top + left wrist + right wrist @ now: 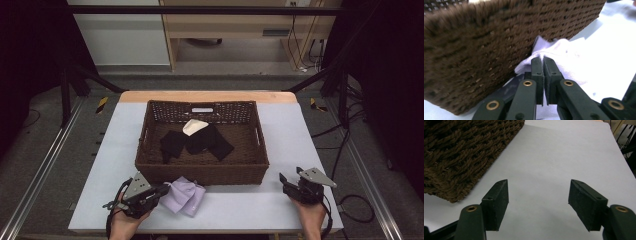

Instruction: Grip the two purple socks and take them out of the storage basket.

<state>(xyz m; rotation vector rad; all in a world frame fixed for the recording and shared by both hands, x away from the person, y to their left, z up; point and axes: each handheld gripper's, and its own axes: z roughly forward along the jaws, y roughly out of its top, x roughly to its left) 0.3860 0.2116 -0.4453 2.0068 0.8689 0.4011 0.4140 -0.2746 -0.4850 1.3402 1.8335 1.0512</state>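
a white table (280, 200) with a pale wooden far edge stands on grey floor (50, 165). metal rails (35, 175) run along both sides. beyond it, a light wooden cabinet (225, 25) and a white panel (125, 40) line the wall. black cables (305, 50) trail right. dark frame posts (65, 90) flank the dim room.

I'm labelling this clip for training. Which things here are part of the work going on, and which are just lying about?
In the job:
- left gripper, shut on the lilac cloth
- wicker basket, right behind that cloth

Just lying about:
- black cloth inside the basket
- cream cloth beside it
- right gripper, open over bare table
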